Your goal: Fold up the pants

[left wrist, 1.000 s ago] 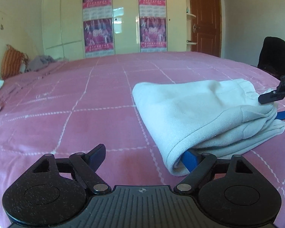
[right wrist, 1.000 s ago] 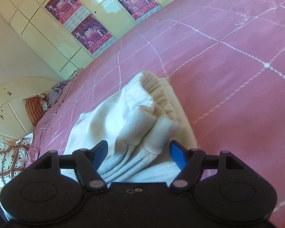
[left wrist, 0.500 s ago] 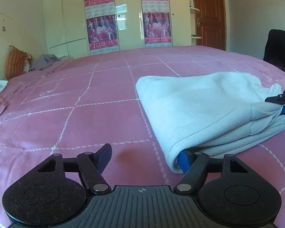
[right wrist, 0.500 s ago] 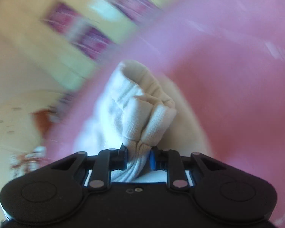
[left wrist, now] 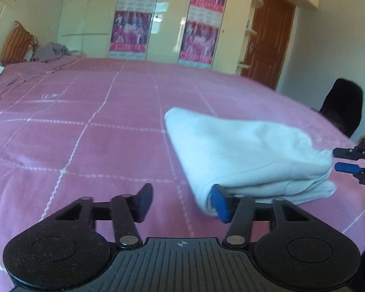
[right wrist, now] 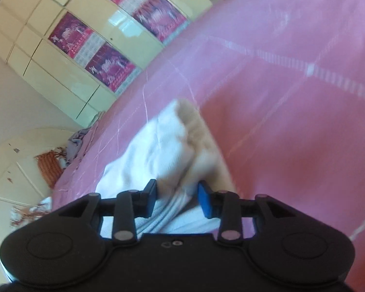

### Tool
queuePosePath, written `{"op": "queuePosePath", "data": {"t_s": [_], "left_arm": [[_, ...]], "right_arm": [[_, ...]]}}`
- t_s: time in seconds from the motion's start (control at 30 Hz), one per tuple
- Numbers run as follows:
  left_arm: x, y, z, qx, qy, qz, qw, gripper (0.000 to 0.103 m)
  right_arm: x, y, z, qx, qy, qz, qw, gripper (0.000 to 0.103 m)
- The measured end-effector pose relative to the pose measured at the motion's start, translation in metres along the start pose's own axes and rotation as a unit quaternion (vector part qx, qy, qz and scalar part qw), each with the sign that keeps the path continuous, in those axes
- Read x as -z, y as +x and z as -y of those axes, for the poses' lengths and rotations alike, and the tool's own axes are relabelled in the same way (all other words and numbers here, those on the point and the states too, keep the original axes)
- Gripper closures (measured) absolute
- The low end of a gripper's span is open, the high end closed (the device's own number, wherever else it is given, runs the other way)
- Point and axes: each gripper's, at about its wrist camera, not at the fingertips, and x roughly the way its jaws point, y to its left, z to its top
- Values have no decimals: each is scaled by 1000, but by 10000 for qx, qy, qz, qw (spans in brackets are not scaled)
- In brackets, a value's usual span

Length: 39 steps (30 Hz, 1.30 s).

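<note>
The pink bedspread (left wrist: 85, 126) fills the space ahead of both grippers. The folded pants (left wrist: 243, 150) lie on it, ahead and to the right of the left gripper (left wrist: 180, 203). Its jaws are closing with only the near corner of the pants beside the right finger, not pinched. The right gripper (right wrist: 177, 198) is at the bunched end of the pants; its jaws are opening, with cloth between them.
</note>
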Motion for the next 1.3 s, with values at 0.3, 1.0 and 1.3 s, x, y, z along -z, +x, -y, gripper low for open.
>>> {"op": "queuePosePath", "data": {"t_s": [0.3,1.0,1.3], "left_arm": [[-29,112,42,705,-268,-832,9937,64],[-78,230,80,601,371,-1577,9850,59],[-72,205,96,264,743,-1460,9861,58]], "right_arm": [[-19,52,-76,519,-2868,-188,9564,86],[-48,145,-113,514,-3600,-1034,9258,83],[-23,151,-111,674,-3883,-1471,9072,82]]}}
